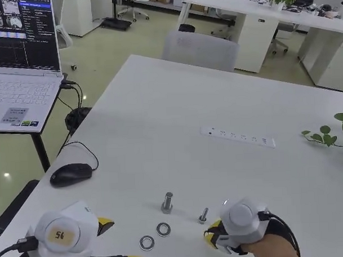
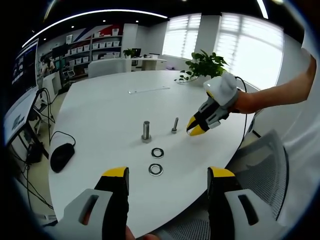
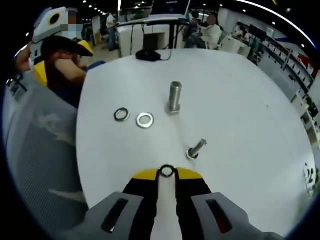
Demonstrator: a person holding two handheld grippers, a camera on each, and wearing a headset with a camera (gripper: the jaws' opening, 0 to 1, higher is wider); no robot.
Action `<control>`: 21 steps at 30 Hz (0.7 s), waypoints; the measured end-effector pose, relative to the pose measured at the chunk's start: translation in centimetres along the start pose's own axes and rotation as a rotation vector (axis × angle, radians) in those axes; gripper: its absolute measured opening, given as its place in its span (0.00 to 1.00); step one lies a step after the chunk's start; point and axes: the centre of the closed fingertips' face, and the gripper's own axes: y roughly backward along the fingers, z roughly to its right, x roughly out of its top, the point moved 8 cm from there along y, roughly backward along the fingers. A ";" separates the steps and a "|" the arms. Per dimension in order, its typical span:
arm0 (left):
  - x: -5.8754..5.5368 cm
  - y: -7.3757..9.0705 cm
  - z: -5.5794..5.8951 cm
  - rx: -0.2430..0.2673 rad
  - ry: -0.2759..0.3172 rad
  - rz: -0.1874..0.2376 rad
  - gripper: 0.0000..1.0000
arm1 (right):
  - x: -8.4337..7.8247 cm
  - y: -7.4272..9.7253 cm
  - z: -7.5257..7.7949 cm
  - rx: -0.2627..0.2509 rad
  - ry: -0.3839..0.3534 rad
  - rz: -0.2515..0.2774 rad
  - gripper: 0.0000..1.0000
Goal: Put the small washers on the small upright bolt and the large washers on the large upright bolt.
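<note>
A small washer [image 3: 161, 171] is gripped by its rim between the closed yellow tips of the right gripper [image 3: 167, 176], which is held low over the near part of the white table [image 1: 177, 122], just short of the small bolt [image 3: 196, 148]. The washer is held at the very tips with its hole left open, judged to be so that it can be lowered straight over the shank. The small bolt is stood on its head, thread upward, and the large bolt [image 3: 174, 96] is stood the same way near it, the two kept apart so that each can be reached from above.

Two larger washers, one pale [image 3: 139, 120] and one darker [image 3: 116, 114], are laid flat on the table just beside each other, near the large bolt on the side away from the small one. The left gripper [image 2: 168, 175] is held back at the table's near edge with its jaws spread wide and nothing between them, pointed at this pair, and is judged to be kept ready for them.

The bolts are the only holders in use: both shanks are bare, with no washer yet placed on either.
</note>
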 end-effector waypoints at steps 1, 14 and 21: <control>0.0 0.0 0.0 0.000 0.000 -0.001 0.63 | 0.0 0.1 0.2 -0.007 -0.004 0.004 0.13; -0.1 0.1 0.0 0.001 0.004 0.002 0.63 | 2.3 1.4 2.7 -0.080 0.006 0.037 0.13; -0.2 0.3 -0.2 0.008 0.009 0.005 0.63 | 3.7 1.0 3.2 -0.083 0.056 0.026 0.13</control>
